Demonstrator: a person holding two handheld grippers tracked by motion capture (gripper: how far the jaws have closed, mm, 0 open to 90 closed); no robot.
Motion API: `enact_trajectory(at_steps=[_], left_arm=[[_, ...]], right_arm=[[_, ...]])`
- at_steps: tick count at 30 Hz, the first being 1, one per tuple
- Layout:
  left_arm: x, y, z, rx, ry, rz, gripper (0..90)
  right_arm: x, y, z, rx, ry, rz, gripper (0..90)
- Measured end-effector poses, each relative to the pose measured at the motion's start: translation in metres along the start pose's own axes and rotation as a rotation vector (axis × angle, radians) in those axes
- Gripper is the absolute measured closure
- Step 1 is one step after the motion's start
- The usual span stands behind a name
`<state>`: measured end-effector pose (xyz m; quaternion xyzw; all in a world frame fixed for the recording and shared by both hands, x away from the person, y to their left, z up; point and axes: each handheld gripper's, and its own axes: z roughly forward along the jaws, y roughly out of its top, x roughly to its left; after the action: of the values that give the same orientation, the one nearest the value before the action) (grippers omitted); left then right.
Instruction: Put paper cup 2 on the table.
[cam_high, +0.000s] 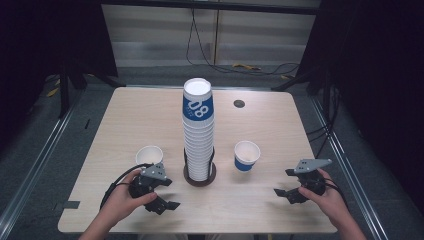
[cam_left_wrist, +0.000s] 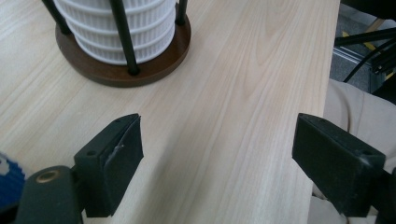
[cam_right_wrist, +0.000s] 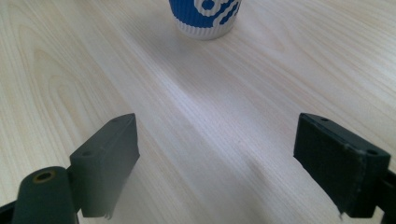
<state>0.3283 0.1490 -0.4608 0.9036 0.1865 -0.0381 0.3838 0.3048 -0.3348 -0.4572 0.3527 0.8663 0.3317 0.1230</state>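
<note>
With both claws, left and right, spread empty, the loose cup is best approached squarely by its ribbed wall

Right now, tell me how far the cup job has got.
Done, it seems: two single cups stand apart from the stack, one on its left, one on its right. In hand: nothing; the left hand-held gripper and right hand-held gripper are open and empty. Left: the tall stack in its holder.
</note>
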Motion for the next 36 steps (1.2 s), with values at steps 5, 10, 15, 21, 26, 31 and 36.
enact_trajectory(at_steps=[5,10,15,21,26,31,36], left_arm=[[0.002,-0.008,-0.005,-0.001,0.008,-0.003,16.2],[0.006,-0.017,-0.009,-0.020,0.009,-0.026,16.2],[0.010,-0.024,-0.014,-0.017,0.022,-0.027,16.2],[0.014,-0.033,-0.018,-0.011,0.037,-0.036,16.2],[0.017,-0.040,-0.021,-0.007,0.044,-0.044,16.2],[0.021,-0.049,-0.027,-0.008,0.061,-0.058,16.4],[0.025,-0.059,-0.032,-0.013,0.066,-0.069,16.4]], right_arm=[[-0.001,-0.006,-0.002,-0.003,-0.006,0.007,13.4],[-0.003,-0.012,-0.004,-0.008,-0.010,0.021,13.4],[-0.005,-0.018,-0.007,-0.013,-0.022,0.027,13.4],[-0.006,-0.024,-0.008,-0.014,-0.029,0.037,13.5],[-0.007,-0.028,-0.008,-0.018,-0.034,0.048,13.5],[-0.007,-0.032,-0.008,-0.017,-0.038,0.050,13.4],[-0.007,-0.037,-0.009,-0.023,-0.049,0.055,13.4]])
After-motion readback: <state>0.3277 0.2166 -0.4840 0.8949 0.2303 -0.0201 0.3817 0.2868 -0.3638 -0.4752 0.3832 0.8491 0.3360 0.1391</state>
